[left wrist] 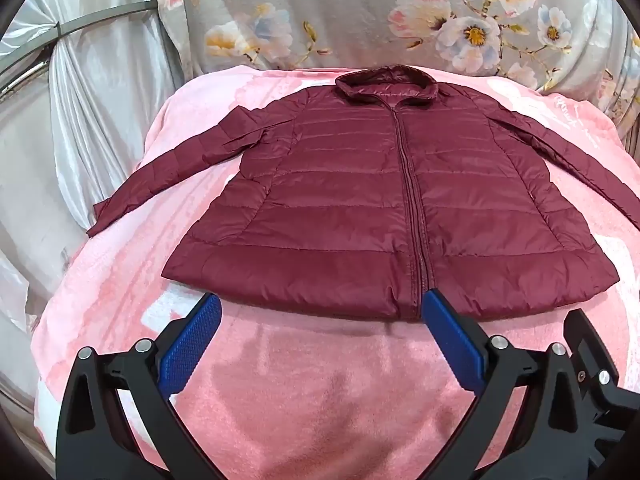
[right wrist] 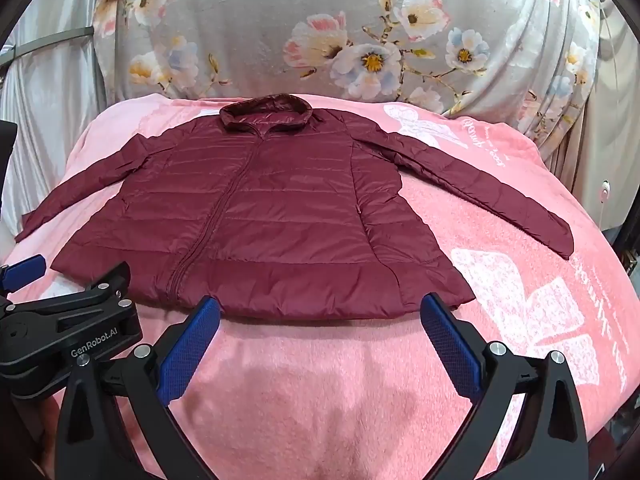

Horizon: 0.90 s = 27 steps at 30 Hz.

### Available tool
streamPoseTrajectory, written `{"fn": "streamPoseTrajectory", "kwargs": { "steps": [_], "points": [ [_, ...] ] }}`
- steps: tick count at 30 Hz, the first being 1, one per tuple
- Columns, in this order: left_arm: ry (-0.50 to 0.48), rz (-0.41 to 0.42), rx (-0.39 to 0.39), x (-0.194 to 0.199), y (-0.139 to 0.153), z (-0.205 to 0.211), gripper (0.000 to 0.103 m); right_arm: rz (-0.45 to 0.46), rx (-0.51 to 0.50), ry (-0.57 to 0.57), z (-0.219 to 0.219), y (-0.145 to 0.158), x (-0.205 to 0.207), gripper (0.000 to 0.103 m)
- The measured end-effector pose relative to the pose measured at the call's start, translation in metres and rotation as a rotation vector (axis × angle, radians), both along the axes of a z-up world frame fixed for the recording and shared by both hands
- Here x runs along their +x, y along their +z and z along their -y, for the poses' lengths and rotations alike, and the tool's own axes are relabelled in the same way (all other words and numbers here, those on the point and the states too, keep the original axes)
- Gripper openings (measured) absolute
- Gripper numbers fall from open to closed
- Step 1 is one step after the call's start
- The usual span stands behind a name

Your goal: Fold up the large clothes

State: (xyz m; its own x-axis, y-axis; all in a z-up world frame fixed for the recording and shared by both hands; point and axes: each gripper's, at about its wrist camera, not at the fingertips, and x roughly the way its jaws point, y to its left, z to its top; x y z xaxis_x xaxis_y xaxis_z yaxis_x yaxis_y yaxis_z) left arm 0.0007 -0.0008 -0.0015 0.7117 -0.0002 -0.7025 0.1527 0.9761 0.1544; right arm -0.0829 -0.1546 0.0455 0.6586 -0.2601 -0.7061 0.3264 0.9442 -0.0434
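A maroon quilted jacket [left wrist: 360,200] lies flat and zipped on the pink blanket [left wrist: 300,380], collar [left wrist: 368,84] at the far end, hem nearest you, both sleeves spread out to left and right. Your left gripper [left wrist: 320,320] and right gripper [right wrist: 320,320] hang just short of the near hem, jaws spread wide and holding nothing — the blue pads [right wrist: 192,344] are bare.

Expect a light, puffy, slippery garment: the shiny shell looks likely to slide on itself and to spring back from a crease, so a shallow pinch may slip. The left sleeve [left wrist: 168,168] and the right sleeve [right wrist: 480,188] are thin and flat and should be the easiest places to take hold, near the cuffs or at the shoulder seams. The hem corners look thicker but firm — bite deep there, gathering both layers, and press each fold down.
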Motion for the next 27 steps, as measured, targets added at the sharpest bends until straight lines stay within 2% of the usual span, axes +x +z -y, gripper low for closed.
{"fn": "streamPoseTrajectory", "kwargs": {
  "steps": [27],
  "points": [
    [0.017,0.009,-0.017,-0.002,0.001,-0.010,0.098,0.002,0.006,-0.001,-0.003,-0.002,0.003,0.098]
  ]
}}
